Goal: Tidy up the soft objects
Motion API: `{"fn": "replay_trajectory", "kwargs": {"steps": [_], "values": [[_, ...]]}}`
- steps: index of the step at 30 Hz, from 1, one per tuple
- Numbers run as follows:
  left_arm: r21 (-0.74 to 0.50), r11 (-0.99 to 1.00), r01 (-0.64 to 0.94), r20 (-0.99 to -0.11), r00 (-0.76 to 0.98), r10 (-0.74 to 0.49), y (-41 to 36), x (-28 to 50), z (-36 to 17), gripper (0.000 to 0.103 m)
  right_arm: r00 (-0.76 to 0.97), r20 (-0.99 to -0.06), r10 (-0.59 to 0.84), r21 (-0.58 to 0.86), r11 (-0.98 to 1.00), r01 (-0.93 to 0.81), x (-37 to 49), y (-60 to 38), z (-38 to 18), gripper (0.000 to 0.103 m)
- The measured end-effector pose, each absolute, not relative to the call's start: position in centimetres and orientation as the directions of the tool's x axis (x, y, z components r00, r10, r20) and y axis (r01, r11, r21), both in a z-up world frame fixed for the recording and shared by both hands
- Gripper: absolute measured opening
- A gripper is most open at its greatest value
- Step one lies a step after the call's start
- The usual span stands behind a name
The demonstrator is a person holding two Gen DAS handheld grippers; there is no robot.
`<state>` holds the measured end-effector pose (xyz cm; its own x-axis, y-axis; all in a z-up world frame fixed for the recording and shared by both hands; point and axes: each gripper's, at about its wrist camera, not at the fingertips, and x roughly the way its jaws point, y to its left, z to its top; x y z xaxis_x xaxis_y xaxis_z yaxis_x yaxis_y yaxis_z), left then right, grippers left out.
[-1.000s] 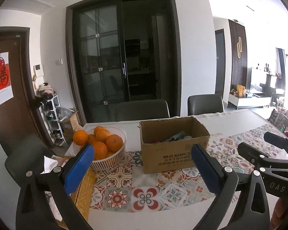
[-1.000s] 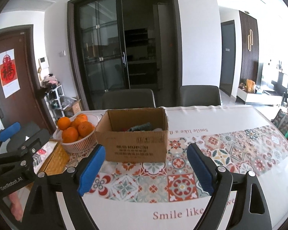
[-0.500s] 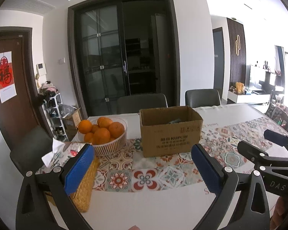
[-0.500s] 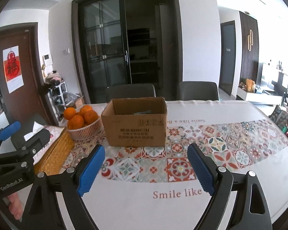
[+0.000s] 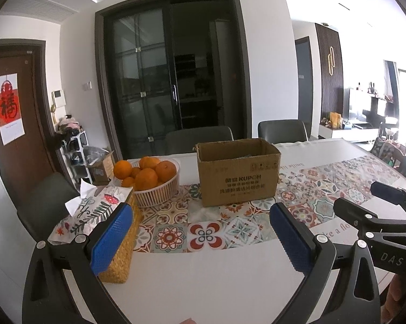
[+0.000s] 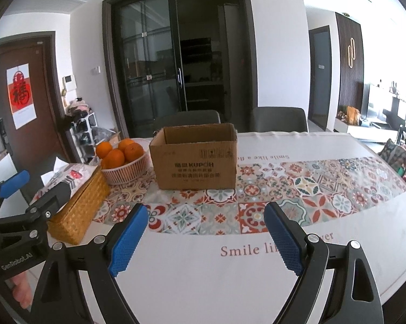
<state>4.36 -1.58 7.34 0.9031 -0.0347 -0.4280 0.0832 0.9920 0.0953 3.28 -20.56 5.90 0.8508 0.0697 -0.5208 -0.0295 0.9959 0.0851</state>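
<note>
An open brown cardboard box stands on the patterned tablecloth toward the far side of the table; its inside is hidden from this low angle. My left gripper hovers open over the near white part of the table, well short of the box, with nothing between its blue pads. My right gripper is likewise open and empty, to the right of the left one. Each gripper also shows at the edge of the other's view: the right gripper and the left gripper.
A white basket of oranges sits left of the box. A woven tissue box with a floral cover stands at the near left. Grey chairs line the table's far side. A dark glass door is behind.
Both grippers have drawn back from the box and sunk lower; the box looks smaller and its contents have dropped out of sight. The tissue box has come into view. The jaws stayed open.
</note>
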Motion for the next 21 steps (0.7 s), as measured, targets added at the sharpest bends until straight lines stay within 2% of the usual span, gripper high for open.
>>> {"fn": "replay_trajectory", "kwargs": {"steps": [21], "values": [[0.06,0.991,0.115,-0.441,0.894,-0.077,-1.43,3.98,6.76,0.103,0.849,-0.525,0.065,0.082,0.996,-0.025,2.43,-20.52,6.1,0.089]]}}
